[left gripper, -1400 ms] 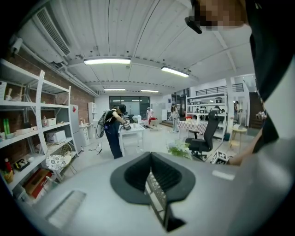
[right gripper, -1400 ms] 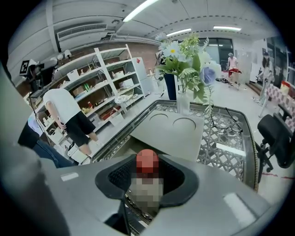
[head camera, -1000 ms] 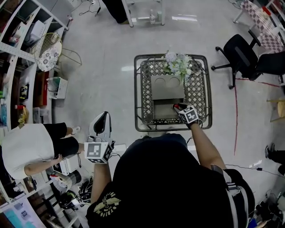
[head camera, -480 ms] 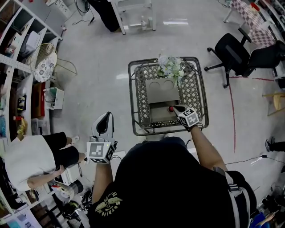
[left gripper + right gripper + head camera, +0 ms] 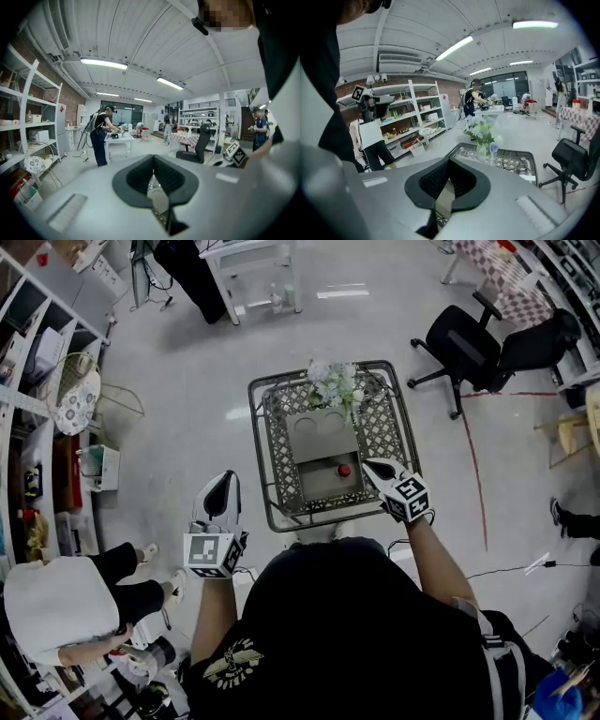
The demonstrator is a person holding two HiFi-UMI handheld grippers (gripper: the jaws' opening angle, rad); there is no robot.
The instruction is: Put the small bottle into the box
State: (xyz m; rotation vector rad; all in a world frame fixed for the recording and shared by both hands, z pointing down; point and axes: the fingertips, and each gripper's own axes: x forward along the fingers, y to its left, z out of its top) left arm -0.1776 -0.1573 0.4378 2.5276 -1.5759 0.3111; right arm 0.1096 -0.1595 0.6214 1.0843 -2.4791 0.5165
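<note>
Head view: one red-capped small bottle (image 5: 344, 470) stands inside the single box (image 5: 319, 484) mid-counter (image 5: 283, 460). Of two grippers, right gripper (image 5: 375, 466) hovers by the counter's front right corner, left gripper (image 5: 221, 486) off its left edge; both jaws together, empty.

The box (image 5: 323, 451) sits in the middle of the tabletop (image 5: 281, 451). The small bottle (image 5: 344, 470) stands in the box's near half, toward its right side. Flowers (image 5: 330, 385) stand just behind the box. The right claw (image 5: 373, 465) is just right of the box, apart from the bottle. The left claw (image 5: 218, 486) is well left of the box, off the tabletop. A chair (image 5: 455, 341) stands behind and right of the box, and shelves (image 5: 23, 409) stand far to its left.
</note>
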